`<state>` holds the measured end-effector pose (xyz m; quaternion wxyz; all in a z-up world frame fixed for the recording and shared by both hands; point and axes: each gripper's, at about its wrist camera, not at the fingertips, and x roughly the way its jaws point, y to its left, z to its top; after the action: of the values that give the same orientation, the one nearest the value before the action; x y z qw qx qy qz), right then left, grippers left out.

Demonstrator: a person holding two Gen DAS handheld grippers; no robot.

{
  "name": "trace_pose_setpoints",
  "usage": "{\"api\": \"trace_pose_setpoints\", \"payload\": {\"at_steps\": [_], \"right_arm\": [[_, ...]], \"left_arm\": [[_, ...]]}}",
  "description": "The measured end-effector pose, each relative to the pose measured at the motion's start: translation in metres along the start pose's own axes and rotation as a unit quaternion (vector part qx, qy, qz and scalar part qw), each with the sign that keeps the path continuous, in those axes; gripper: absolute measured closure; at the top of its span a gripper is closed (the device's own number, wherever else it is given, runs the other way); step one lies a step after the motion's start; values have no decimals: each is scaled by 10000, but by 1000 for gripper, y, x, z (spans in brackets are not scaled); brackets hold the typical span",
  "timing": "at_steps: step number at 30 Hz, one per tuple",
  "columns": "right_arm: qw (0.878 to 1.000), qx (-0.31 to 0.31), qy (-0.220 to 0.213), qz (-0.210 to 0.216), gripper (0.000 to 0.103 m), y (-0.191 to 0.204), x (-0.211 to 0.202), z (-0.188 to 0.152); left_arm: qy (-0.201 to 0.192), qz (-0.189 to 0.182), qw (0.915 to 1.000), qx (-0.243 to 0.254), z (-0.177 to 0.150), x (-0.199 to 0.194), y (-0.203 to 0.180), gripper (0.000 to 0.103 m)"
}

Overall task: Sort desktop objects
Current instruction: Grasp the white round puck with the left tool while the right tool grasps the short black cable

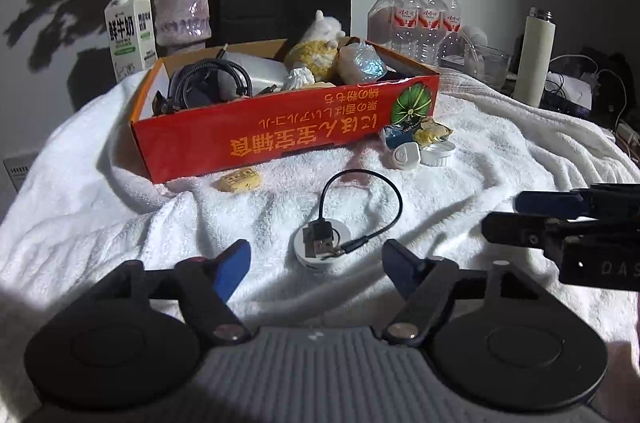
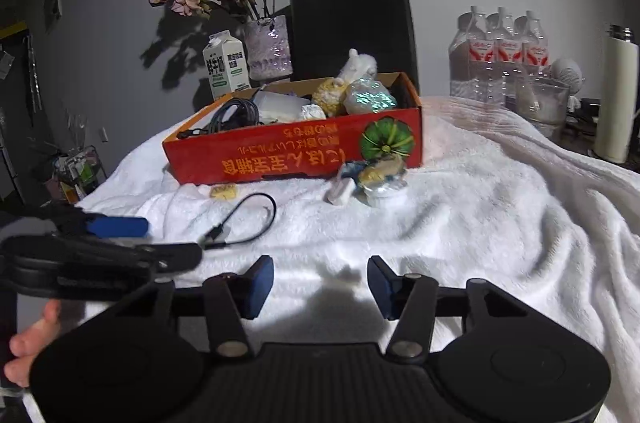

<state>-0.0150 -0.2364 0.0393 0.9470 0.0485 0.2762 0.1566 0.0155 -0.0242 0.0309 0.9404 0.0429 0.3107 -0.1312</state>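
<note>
L gripper [image 1: 316, 265]: jaws wide, nothing gripped, puck [image 1: 320, 249] w/ short black cable [image 1: 362, 193] between tips, not touched | R gripper [image 2: 320, 287]: jaws mid-wide, empty, over towel [image 2: 480, 223] | red box [image 1: 280, 139]: behind puck, holds cords + bags | small bits at box front-right corner [image 1: 416, 143]

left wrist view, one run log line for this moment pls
left tool: open, around white puck with short usb cable | right tool: open, empty | red box: part filled
</note>
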Motion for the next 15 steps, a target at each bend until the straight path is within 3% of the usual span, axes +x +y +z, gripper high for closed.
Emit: {"api": "trace_pose_setpoints", "payload": {"at_steps": [6,8,9,13,15], "right_arm": [[9992,22,188,359,62,12,52,29],[9979,126,431,458,78,14,76,36],[9972,105,587,448,99,17,86,39],[9971,-62,515,554,101,29,92,47],[9970,-31,425,645,101,30,86,52]], "left_arm": [[104,-364,9991,-186,1,9,12,29],[98,-412,9989,-178,-1,10,12,29],[121,-414,9989,-193,0,12,12,30],[193,-315,9993,11,1,24,5,33],[254,-285,9993,38,3,31,1,51]]}}
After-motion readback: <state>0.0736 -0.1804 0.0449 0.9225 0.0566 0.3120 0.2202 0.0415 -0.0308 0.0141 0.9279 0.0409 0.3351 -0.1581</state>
